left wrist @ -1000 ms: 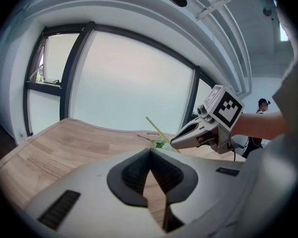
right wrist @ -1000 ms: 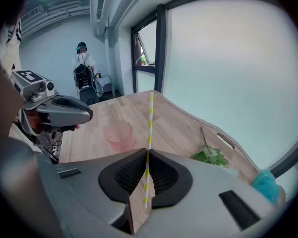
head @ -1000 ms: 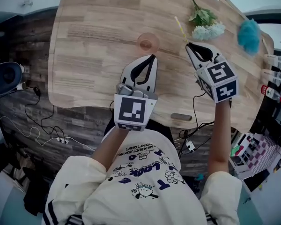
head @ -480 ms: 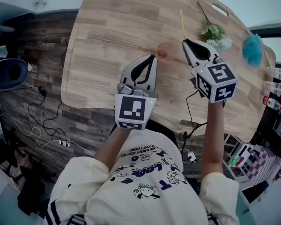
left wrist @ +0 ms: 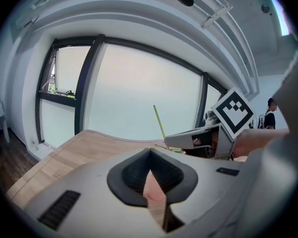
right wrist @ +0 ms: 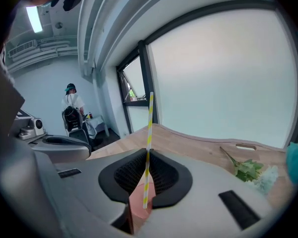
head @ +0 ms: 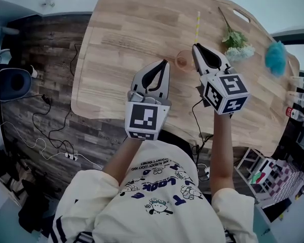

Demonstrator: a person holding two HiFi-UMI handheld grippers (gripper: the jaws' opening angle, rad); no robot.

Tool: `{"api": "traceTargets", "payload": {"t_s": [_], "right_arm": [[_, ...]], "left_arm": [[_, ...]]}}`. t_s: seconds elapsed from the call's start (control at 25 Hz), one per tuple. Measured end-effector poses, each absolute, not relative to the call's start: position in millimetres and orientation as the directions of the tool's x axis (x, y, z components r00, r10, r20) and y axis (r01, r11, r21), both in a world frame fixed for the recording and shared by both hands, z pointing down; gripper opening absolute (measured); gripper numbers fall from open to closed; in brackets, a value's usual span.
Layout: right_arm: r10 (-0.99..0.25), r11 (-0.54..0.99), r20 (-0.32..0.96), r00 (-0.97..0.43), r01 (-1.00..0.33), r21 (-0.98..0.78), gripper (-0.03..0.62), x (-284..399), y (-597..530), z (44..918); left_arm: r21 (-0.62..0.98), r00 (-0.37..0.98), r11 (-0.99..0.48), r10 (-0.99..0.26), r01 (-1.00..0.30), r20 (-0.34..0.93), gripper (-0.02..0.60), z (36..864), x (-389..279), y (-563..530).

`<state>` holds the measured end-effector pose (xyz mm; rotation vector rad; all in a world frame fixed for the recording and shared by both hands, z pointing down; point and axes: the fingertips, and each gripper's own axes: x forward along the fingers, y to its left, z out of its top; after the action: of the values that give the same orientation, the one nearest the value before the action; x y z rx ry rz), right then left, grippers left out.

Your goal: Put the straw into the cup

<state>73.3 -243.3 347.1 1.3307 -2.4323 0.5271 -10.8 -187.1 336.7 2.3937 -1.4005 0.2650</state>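
Pinching the straw [right wrist: 149,118] in the right tool [right wrist: 147,153], clamped tight on the yellow-and-white stripes near the lower end. Standing upright there in the right gripper view, with most of its length rising clear above the pads. Hanging with the bottom tip right at the pink cup [right wrist: 138,205], low in the gap. Hard to say whether inside the rim or just over it.

Over to the head view: cup on the wooden table [head: 121,29], just beside the right tool's tip, between the two tools. Straw reaching away from that tip across the boards.

And the left tool [left wrist: 150,153]? Pressed together at the tips, gripping nothing, sitting just beside the cup on its other side. Only a sliver of pink showing through the slot below those tips.

Further right on the table: flowers [head: 236,40], then a blue puff [head: 276,58], both well apart from the cup.

As for writing: "LOOK" in blue capitals on the cream shirt [head: 152,186], with smaller lines of print too fine to read. Nothing but black-and-white squares on the cubes [head: 141,120], no letters.
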Motion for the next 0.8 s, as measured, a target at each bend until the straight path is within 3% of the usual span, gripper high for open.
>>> {"api": "traceTargets", "payload": {"t_s": [0.4,0.8], "right_arm": [[-0.824,0.362,0.376,-0.424,-0.905,-0.225,0.048,81,-238,378],[-0.862,0.323,0.362,-0.354,-0.935,-0.145,0.048,87,-234,391]], "left_arm": [[0.205,0.493,-0.448,-0.791,-0.870,0.363,0.028,353,-10,-184],[0.206,0.491,-0.446,-0.778,-0.871,0.393,0.028,369,-2,-181]]}}
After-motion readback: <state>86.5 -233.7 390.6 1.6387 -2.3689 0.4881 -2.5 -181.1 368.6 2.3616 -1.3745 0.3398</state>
